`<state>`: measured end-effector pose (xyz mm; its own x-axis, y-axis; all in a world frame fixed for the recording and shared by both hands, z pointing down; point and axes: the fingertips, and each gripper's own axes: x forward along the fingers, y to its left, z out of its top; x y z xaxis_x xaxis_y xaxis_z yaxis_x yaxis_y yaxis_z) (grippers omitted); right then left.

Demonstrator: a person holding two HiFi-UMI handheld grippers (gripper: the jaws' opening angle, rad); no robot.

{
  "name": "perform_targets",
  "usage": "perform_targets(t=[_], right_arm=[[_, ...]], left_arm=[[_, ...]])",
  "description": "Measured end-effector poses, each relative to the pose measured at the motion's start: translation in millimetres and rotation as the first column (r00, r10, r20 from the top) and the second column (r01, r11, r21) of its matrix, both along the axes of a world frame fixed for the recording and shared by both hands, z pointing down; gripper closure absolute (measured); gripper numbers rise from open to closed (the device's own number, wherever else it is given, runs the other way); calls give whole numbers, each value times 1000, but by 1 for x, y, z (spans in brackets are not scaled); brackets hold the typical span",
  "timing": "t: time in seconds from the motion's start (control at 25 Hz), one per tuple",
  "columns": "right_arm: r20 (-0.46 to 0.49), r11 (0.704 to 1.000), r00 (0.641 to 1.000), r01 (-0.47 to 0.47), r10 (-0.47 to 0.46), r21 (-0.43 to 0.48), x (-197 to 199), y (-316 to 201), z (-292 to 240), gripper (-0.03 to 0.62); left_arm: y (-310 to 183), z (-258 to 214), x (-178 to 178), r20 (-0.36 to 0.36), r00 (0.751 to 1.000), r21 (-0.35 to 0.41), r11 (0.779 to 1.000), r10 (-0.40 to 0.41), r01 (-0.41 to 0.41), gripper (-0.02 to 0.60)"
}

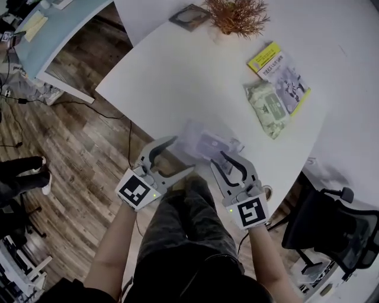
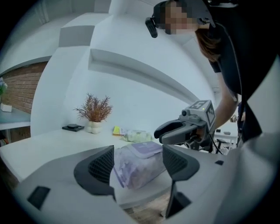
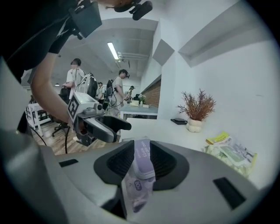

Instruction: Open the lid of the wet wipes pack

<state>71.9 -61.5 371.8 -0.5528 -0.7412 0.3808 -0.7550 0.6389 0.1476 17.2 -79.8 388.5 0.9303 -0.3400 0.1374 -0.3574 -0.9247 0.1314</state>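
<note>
- I am at the start: securing the pale purple, soft plastic wet wipes pack (image 1: 204,142) before its lid comes up. It sits at the near rim of the round white table (image 1: 177,77), between my two tongs; I cannot tell whether it lies flat or tilts.
- My right gripper (image 1: 218,158) is narrow and clamped on the near end of the pack. In the right gripper view, the flat lilac plastic lid (image 3: 142,162) stands edge-on between the pads, touching both.
- My left gripper (image 1: 183,155) stands wide, one jaw on each side of the pack's other end, pads not pressing. In its view the lid faces up and looks closed.
- Next, as I judge it, one tong must pin the body only. The other needs a jaw tip under the lid's free lip to pivot it up. My right grip covers the lid, so it likely has to shift.
- Edges: the pack is right at the table's rim, with brown wooden floor (image 1: 89,177) below. A pull toward me could drag it off.
- Room: the tabletop ahead is bare. The green soft pack (image 1: 266,109) and yellow-edged packet (image 1: 281,74) lie well apart at the right. The dried brown plant (image 1: 237,15) and dark square coaster (image 1: 189,16) are at the far side.
</note>
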Motion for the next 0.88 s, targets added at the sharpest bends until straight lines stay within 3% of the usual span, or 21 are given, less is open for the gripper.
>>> perform_targets(t=[0.24,0.56,0.88], right_arm=[[-99,994,990,101,-104,-32,-5,-4,13,424],[-175,978,963,197,-205,-61,-7,-10,22,382],[-197,962,942,262,-271,-71,-18,-7,21,362]], left_arm=[[-6,12,13,122,985,74,989,122,-132,200],[-10,27,32,253,935,137,948,247,-288,128],[-7,48,35,498,788,200,836,363,-511,114]])
